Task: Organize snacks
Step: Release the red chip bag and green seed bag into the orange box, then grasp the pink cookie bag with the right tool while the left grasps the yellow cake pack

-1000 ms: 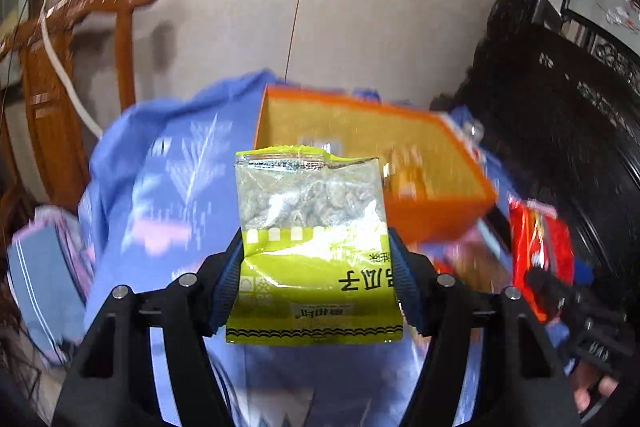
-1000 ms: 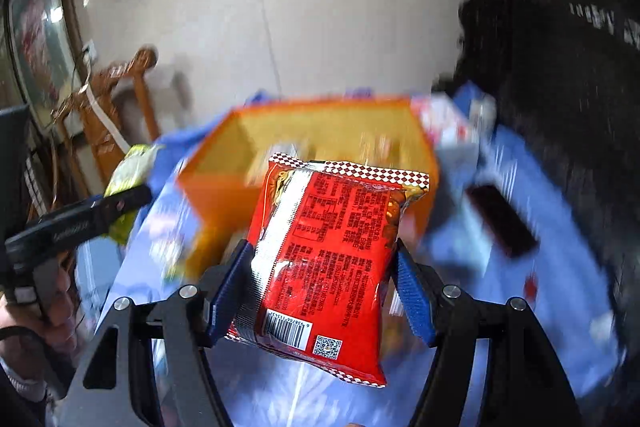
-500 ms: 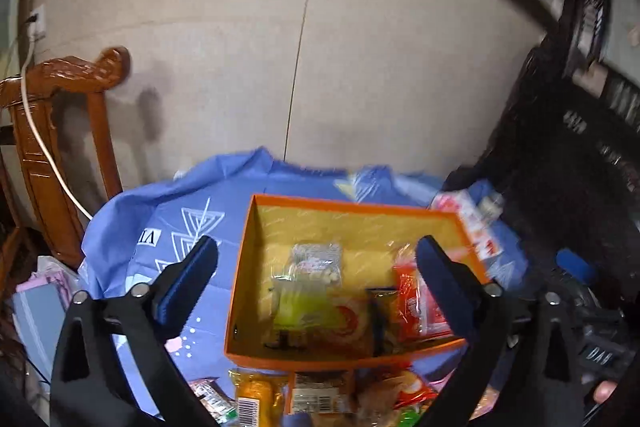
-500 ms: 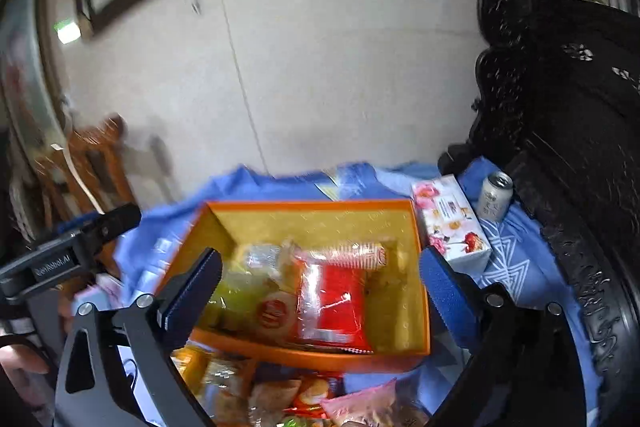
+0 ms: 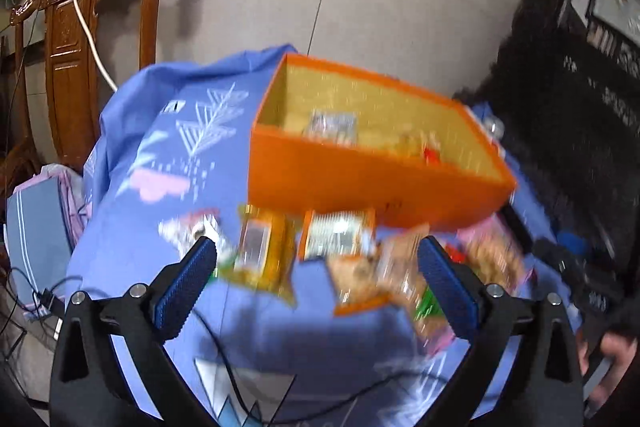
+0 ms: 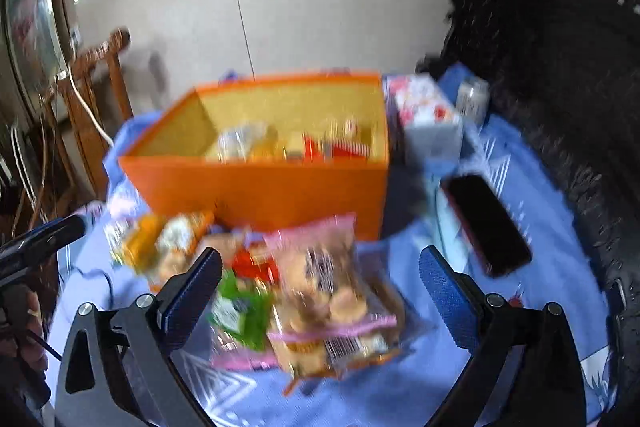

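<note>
An orange box (image 5: pixel 360 183) with a yellow inside stands on a blue cloth and holds several snack packets (image 5: pixel 334 125). It also shows in the right wrist view (image 6: pixel 260 191). My left gripper (image 5: pixel 318 281) is open and empty above loose packets in front of the box, among them an orange packet (image 5: pixel 260 251). My right gripper (image 6: pixel 320 291) is open and empty above a pink-edged packet of biscuits (image 6: pixel 326 291) and a green packet (image 6: pixel 240 315). Both views are blurred.
A wooden chair (image 5: pixel 76 39) stands at the left behind the table. A flowered tissue box (image 6: pixel 424 111), a can (image 6: pixel 472 99) and a black phone (image 6: pixel 486 223) lie right of the box. Dark carved furniture (image 6: pixel 560 67) fills the right side.
One second ago the left gripper held a green packet and the right a red packet. Both packets now lie in the box. Both grippers opened and dropped back toward the loose packets.
</note>
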`<action>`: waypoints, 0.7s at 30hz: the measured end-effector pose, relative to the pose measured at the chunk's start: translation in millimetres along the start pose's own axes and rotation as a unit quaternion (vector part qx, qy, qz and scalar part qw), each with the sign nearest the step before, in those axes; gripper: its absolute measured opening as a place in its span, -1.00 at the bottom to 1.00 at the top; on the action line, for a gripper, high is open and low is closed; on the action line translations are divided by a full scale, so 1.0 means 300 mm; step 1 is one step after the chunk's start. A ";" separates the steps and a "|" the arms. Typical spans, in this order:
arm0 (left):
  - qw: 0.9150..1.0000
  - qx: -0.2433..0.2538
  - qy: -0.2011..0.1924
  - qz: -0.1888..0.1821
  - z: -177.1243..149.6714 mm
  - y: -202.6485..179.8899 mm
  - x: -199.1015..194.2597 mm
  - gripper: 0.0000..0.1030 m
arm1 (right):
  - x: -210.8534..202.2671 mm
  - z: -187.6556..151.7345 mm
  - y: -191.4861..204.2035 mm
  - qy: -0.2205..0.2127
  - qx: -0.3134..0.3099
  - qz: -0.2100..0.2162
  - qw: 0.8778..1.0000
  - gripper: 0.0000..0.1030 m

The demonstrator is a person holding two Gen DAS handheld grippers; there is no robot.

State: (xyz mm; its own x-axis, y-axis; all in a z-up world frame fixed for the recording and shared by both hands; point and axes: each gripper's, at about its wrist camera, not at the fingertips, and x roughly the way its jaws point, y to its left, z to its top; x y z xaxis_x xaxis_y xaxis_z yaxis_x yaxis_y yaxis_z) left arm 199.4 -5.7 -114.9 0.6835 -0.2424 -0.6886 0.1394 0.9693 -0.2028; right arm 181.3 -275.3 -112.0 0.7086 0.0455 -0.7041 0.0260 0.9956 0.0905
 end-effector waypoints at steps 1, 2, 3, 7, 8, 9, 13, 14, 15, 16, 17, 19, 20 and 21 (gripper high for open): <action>1.000 0.005 0.007 -0.003 -0.031 0.001 -0.002 0.91 | 0.029 -0.002 0.000 0.014 -0.006 -0.006 1.000 0.93; 1.000 0.009 0.013 -0.005 -0.054 0.003 -0.003 0.91 | 0.055 -0.001 0.001 0.021 -0.013 -0.010 1.000 0.93; 1.000 0.015 0.018 -0.005 -0.073 0.003 -0.005 0.91 | 0.069 -0.004 0.001 0.025 -0.017 -0.012 0.999 0.93; 0.999 0.043 0.027 0.004 -0.126 0.003 -0.025 0.91 | 0.152 -0.006 0.012 0.060 -0.037 -0.018 0.997 0.93; 0.999 0.045 0.027 0.006 -0.130 0.006 -0.029 0.91 | 0.173 -0.007 0.012 0.068 -0.041 -0.022 0.997 0.93; 0.999 0.046 0.027 0.009 -0.135 0.010 -0.034 0.91 | 0.191 -0.009 0.011 0.075 -0.042 -0.023 0.996 0.93; 0.999 0.040 0.031 0.013 -0.133 0.027 -0.036 0.91 | 0.233 -0.018 0.012 0.090 -0.047 -0.021 0.995 0.88; 0.999 0.038 0.033 0.012 -0.130 0.034 -0.032 0.91 | 0.240 -0.019 0.017 0.095 -0.051 -0.023 0.994 0.70; 0.999 0.037 0.035 0.013 -0.130 0.037 -0.028 0.91 | 0.253 -0.024 0.023 0.104 -0.058 -0.022 0.993 0.30; 0.999 0.035 0.038 0.014 -0.131 0.041 -0.022 0.91 | 0.266 -0.033 0.029 0.117 -0.061 -0.008 0.991 0.10; 0.999 0.035 0.040 0.015 -0.130 0.043 -0.017 0.91 | 0.263 -0.036 0.033 0.115 -0.060 -0.009 0.991 0.02; 0.998 0.037 0.041 0.017 -0.128 0.048 -0.004 0.91 | 0.226 -0.035 0.045 0.101 -0.063 -0.020 0.993 -0.13; 0.998 0.041 0.039 0.023 -0.122 0.052 0.008 0.91 | 0.191 -0.034 0.048 0.088 -0.054 -0.015 0.995 -0.13; 0.998 0.043 0.036 0.029 -0.113 0.058 0.022 0.91 | 0.156 -0.034 0.048 0.074 -0.041 -0.006 0.996 -0.13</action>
State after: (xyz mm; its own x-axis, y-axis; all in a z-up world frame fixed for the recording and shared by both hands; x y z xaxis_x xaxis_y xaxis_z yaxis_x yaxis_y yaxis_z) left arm 182.1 8.0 -146.5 0.6396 -0.1849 -0.7462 0.1639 0.9811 -0.1027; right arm 207.6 -257.9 -150.7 0.5962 0.0384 -0.8019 -0.0274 0.9992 0.0275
